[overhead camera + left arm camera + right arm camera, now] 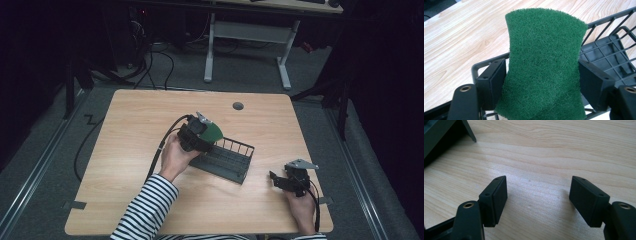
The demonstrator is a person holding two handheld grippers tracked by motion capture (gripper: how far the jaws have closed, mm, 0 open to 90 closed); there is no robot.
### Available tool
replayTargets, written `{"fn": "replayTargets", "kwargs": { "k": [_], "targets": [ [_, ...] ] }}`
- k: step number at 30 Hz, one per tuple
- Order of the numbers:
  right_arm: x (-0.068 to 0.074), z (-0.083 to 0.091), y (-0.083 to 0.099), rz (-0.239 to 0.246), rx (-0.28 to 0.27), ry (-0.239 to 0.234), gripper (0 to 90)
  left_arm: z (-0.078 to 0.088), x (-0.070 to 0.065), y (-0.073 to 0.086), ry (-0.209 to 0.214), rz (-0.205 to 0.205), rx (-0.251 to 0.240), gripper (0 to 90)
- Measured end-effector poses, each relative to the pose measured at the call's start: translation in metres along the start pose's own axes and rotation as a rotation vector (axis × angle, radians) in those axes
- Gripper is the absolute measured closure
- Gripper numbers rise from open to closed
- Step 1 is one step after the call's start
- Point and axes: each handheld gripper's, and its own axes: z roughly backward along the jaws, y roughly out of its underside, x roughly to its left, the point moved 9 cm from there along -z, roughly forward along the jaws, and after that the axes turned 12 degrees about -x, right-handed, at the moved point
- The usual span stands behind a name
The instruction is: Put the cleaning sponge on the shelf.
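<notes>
Surface [150, 115]: light wood grain, rounded corners, a small grey grommet [238, 106] set near its far edge. Grey carpet floor [45, 145] around it; a white-legged desk frame [247, 40] stands beyond, cables trailing off into a dark room.

A black wire rack [227, 157] sits mid-surface, just beyond and under my left fingers.

Left gripper [541, 75]: my hand [175, 157] comes in on a striped sleeve [145, 210], wrist angled so the gripper points over the near rim of the rack. The fingers [495, 80] stand wide and press on both side edges of a green scouring pad [544, 62]; the pad stands upright between them, bowed a little, its top rising well past the fingertips. Behind it I see the rack's rail and floor grid.

Right gripper [537, 200]: my other hand [302, 210] holds it low over bare surface, well apart from the rack, towards the near right corner. Its fingers [496, 197] are spread wide with nothing between them, just wood below. A corner of the rack shows off to the upper left of those fingers.
</notes>
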Motion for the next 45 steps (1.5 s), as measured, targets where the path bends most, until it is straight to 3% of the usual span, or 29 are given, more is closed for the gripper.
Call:
{"fn": "replayTargets", "kwargs": {
  "k": [8, 21, 32, 45],
  "targets": [
    [0.000, 0.000, 0.000, 0.000, 0.000, 0.000, 31.0, -0.006, -0.001, 0.006, -0.006, -0.018, 0.037, 27.7],
    [0.000, 0.000, 0.000, 0.000, 0.000, 0.000, 31.0, -0.011, -0.003, 0.017, 0.008, 0.001, 0.099, 28.0],
    [0.000, 0.000, 0.000, 0.000, 0.001, 0.000, 30.9, -0.003, 0.001, 0.021, 0.022, 0.048, 0.083, 21.9],
    [0.000, 0.000, 0.000, 0.000, 0.001, 0.000, 30.9, 0.013, 0.006, 0.019, 0.071, 0.105, 0.042, 18.5]
  ]
}}
